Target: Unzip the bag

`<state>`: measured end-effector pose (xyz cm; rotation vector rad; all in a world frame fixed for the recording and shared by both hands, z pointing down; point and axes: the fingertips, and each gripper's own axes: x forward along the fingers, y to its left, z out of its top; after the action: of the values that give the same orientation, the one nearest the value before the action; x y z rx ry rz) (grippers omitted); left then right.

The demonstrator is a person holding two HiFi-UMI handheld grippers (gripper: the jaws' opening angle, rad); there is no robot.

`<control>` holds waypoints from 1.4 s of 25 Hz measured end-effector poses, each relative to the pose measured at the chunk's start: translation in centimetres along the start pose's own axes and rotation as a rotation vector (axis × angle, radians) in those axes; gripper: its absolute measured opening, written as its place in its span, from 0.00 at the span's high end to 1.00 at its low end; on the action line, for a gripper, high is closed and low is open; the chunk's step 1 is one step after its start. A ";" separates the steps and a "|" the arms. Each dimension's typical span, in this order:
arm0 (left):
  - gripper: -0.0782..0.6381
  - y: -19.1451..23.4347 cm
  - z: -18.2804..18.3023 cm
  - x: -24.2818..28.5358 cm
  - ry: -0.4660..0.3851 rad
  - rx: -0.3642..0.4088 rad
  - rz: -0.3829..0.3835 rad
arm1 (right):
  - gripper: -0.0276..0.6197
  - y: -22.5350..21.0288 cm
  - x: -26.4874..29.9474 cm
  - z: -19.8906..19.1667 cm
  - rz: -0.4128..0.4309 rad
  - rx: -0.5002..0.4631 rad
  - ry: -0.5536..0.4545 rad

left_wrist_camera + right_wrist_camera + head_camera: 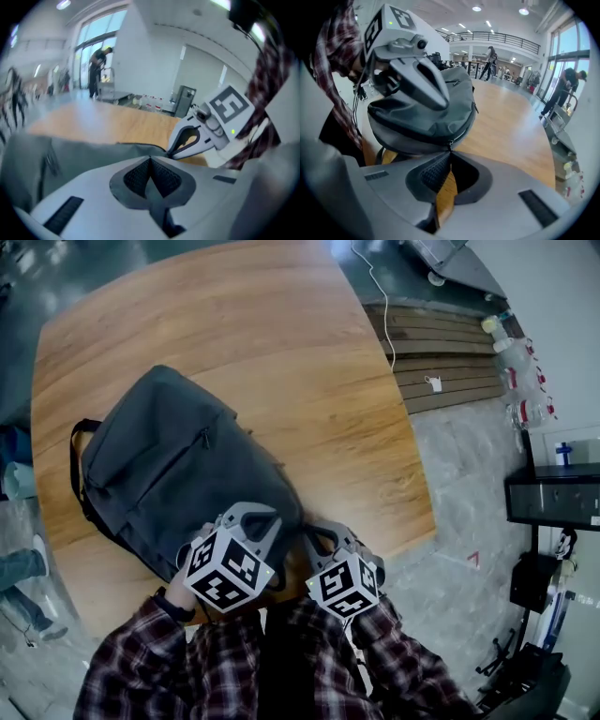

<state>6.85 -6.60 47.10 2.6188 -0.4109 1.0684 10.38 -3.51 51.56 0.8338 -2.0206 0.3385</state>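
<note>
At the bench's point(309, 362) near edge, left tool point(150, 158) pinches backpack point(169, 465) fabric, right tool point(450, 153) pinches the zipper pull point(450, 144): brace left, draw pull steadily along track.

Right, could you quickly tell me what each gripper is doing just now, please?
Left gripper: closed, pinching the fabric of the bag.
Right gripper: closed on the zipper pull of the bag.

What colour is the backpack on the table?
The backpack is dark grey with a black strap; the head view shows it best.
</note>
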 end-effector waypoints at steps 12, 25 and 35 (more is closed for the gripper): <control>0.88 5.8 1.1 8.2 0.074 0.552 -0.082 | 0.93 -5.0 1.9 0.8 0.028 -0.089 0.012; 0.88 6.9 1.6 9.2 0.071 0.351 -0.035 | 0.93 -3.2 1.0 0.2 -0.057 0.129 0.070; 0.88 14.3 -2.3 2.7 0.018 -0.188 0.321 | 0.93 -7.3 4.2 7.9 -0.006 -0.145 -0.009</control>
<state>2.12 -19.31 52.73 2.4270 -0.9050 1.0848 8.69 -14.83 50.00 0.7524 -2.0243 0.1818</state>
